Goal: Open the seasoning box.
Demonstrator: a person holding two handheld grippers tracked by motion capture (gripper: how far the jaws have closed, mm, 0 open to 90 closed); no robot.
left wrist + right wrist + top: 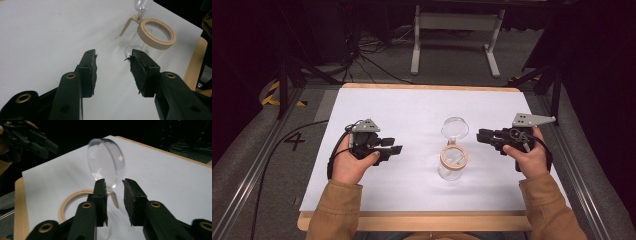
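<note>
My left gripper [396, 148] hovers low over the white bench [377, 107], jaws spread and empty, pointing at the glass jar [452, 162] mid-bench. Its hinged lid [455, 128] stands open, tilted back. My right gripper [480, 135], jaws parted, hangs just beside that lid. I judge closing it comes next: left steadies the jar, right tips the lid down.

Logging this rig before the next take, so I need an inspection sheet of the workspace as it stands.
Surface: white sheet over a wooden table.
Job's things: glass jar upright, its hinged lid swung open.
Clutter: nothing seen.
Grippers: left gripper open, left of the jar; right gripper open, aimed at the lid.
Cables: black cable off the table's left; more on the floor behind.
Surroundings: dark room, grey frame beyond.
</note>
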